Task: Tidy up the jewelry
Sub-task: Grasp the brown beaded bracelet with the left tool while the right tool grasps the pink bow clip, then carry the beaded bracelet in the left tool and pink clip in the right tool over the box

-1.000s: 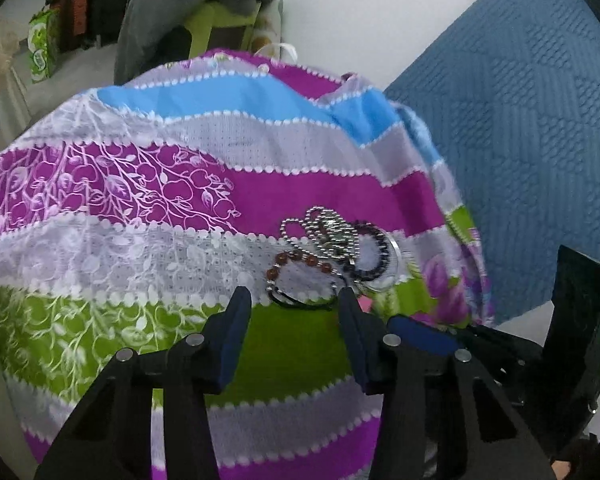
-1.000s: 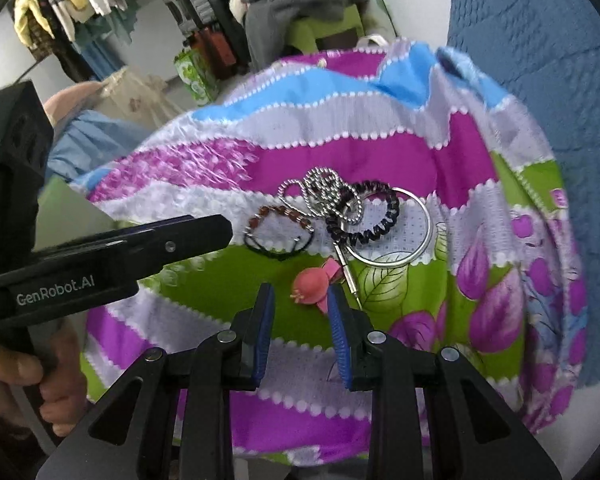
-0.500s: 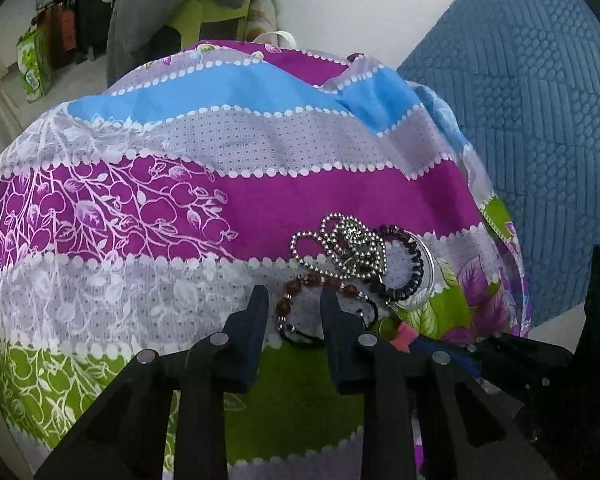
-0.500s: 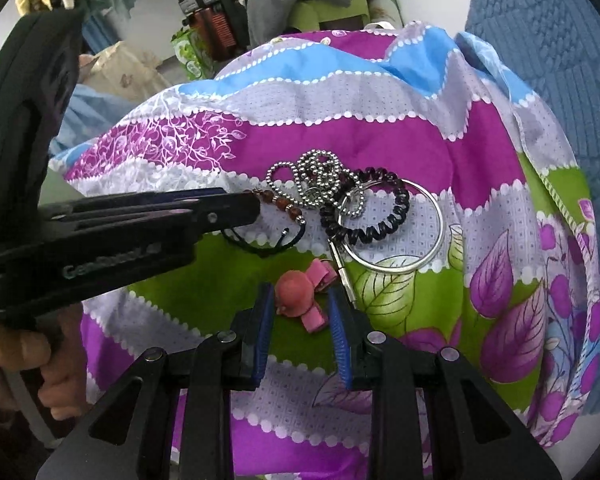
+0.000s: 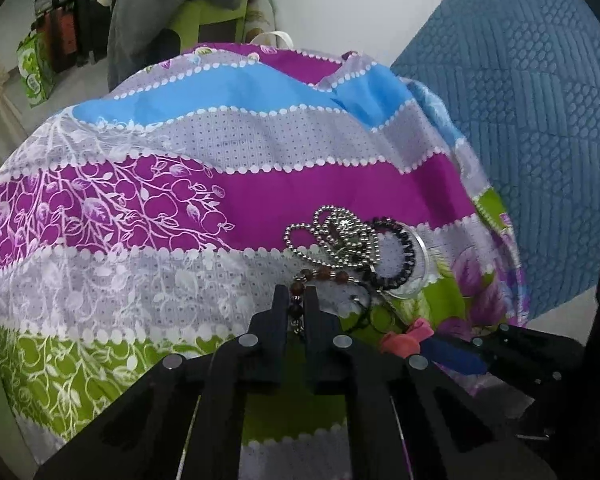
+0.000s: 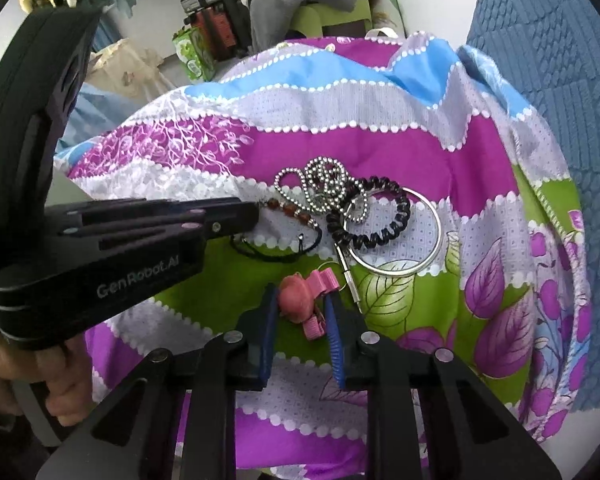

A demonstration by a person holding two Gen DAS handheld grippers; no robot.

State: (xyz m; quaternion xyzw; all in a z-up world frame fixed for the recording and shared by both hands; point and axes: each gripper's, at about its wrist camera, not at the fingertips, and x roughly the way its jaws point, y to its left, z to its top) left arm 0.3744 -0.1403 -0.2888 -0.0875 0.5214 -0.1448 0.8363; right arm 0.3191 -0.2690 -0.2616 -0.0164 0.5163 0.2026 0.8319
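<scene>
A jewelry heap lies on a striped floral cloth (image 5: 260, 192): a silver ball chain (image 6: 320, 184), a black coil band (image 6: 384, 224), a silver bangle (image 6: 432, 256) and a brown bead bracelet (image 6: 288, 210). In the left wrist view my left gripper (image 5: 294, 294) is shut on the brown bead bracelet (image 5: 332, 274), with beads pinched between its tips. My right gripper (image 6: 300, 294) is closing on a pink bow charm (image 6: 300, 300), and both blue pads touch it. The left gripper (image 6: 244, 216) reaches in from the left in the right wrist view.
A blue quilted surface (image 5: 520, 120) lies to the right of the cloth. Behind it a green stool (image 5: 204, 20) carries grey clothes. A thin metal pin (image 6: 348, 276) lies beside the charm. A person's hand (image 6: 60, 392) holds the left gripper's handle.
My left gripper's jaws have come together on the bracelet's beads. My right gripper has slid forward around the pink charm and narrowed onto it.
</scene>
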